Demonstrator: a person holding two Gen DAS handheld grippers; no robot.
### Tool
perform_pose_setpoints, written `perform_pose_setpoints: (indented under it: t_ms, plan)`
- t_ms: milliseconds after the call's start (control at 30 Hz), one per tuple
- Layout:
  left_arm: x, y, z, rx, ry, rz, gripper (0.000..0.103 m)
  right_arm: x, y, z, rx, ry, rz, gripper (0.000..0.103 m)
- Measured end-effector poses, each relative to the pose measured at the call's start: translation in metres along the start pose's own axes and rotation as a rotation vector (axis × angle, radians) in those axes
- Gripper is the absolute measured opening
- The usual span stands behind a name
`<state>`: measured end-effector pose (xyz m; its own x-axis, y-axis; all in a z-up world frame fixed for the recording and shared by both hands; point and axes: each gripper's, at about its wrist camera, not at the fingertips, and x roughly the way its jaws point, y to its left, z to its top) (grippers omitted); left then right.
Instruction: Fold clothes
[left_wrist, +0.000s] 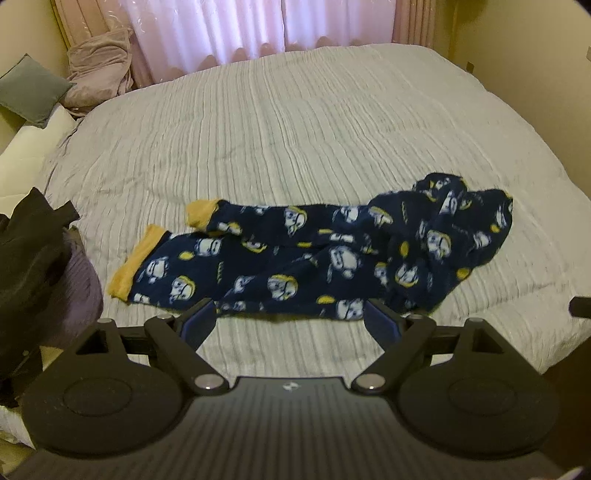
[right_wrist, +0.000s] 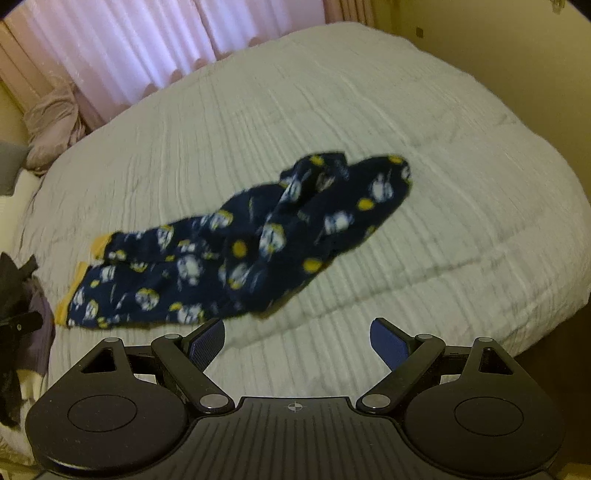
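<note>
Navy fleece pyjama trousers (left_wrist: 314, 254) with white-and-yellow cartoon print and yellow cuffs (left_wrist: 136, 266) lie across the bed, legs pointing left, waist end bunched at the right. They also show in the right wrist view (right_wrist: 236, 251), blurred. My left gripper (left_wrist: 291, 321) is open and empty, just in front of the trousers' near edge. My right gripper (right_wrist: 297, 341) is open and empty, a little short of the trousers, over the bedspread.
The bed has a pale ribbed bedspread (left_wrist: 295, 129). A pile of dark and purple clothes (left_wrist: 33, 258) sits at the left edge. Pillows (left_wrist: 99, 70) lie at the far left by pink curtains (left_wrist: 240, 26). The bed's right edge (right_wrist: 546, 332) drops off.
</note>
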<state>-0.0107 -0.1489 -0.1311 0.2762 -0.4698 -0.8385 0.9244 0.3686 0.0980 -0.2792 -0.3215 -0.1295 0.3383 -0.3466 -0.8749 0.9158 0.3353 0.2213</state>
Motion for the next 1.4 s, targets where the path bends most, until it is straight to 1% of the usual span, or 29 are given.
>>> perform_pose_setpoints:
  t_ms: [200, 333, 533, 700, 867, 1033, 1233, 1400]
  plan:
    - [0.0, 0.019, -0.026, 0.016, 0.016, 0.013, 0.085, 0.006, 0.01, -0.04, 0.035, 0.051, -0.035, 0.089]
    - [-0.002, 0.028, -0.035, 0.008, 0.029, 0.013, 0.085, 0.009, 0.014, -0.054, 0.048, 0.076, -0.046, 0.089]
    - [0.0, 0.036, -0.034, 0.003, 0.027, 0.013, 0.085, 0.007, 0.019, -0.052, 0.04, 0.052, -0.055, 0.089]
    - [0.008, 0.032, -0.028, 0.007, 0.04, 0.018, 0.085, 0.013, 0.015, -0.048, 0.049, 0.064, -0.061, 0.089]
    - [0.024, 0.022, -0.018, -0.002, 0.064, 0.032, 0.085, 0.021, 0.001, -0.035, 0.046, 0.081, -0.068, 0.089]
    - [0.043, 0.006, -0.003, -0.021, 0.09, 0.062, 0.085, 0.029, -0.027, -0.013, 0.056, 0.093, -0.075, 0.089]
    - [0.064, -0.022, 0.028, -0.071, 0.096, 0.114, 0.085, 0.044, -0.077, 0.034, 0.057, 0.101, -0.084, 0.089]
    - [0.076, -0.049, 0.046, -0.136, 0.104, 0.149, 0.085, 0.066, -0.104, 0.075, -0.006, 0.124, -0.086, 0.089]
